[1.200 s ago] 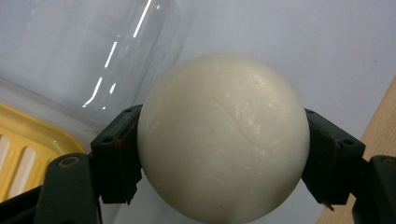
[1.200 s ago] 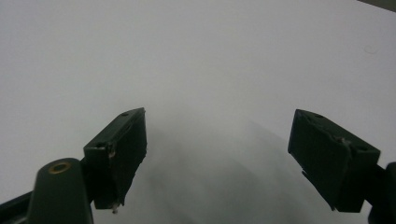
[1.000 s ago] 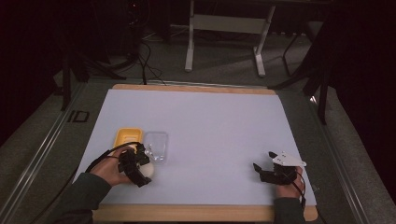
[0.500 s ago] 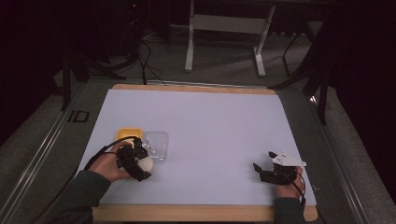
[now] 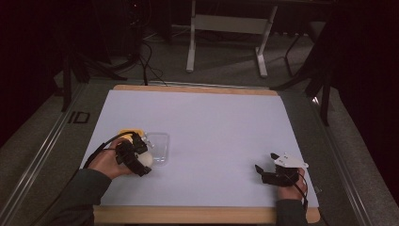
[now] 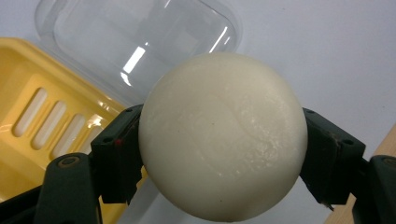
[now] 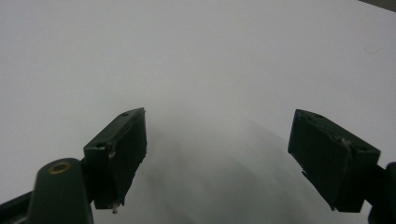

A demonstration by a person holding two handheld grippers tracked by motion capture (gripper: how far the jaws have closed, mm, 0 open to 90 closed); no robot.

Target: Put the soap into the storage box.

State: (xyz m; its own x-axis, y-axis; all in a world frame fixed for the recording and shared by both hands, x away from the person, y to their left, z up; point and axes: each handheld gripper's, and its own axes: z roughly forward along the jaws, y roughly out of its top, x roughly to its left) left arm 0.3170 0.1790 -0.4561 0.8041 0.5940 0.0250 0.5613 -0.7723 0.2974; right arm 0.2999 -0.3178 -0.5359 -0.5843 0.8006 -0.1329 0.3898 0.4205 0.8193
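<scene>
Nearest me, my left claw (image 6: pixel 223 154) was clenched on a cream-white ball (image 6: pixel 223 135), one jaw pressed against each side of it. In the high view that ball (image 5: pixel 145 158) sat at the near left of the table (image 5: pixel 221 122), held just in front of the containers. My right claw (image 7: pixel 229 154) rested released at the near right, jaws spread wide over bare white surface. Just beyond the ball lay a yellow slotted tray (image 6: pixel 42 116), and beside it a clear plastic lid (image 6: pixel 140 42).
</scene>
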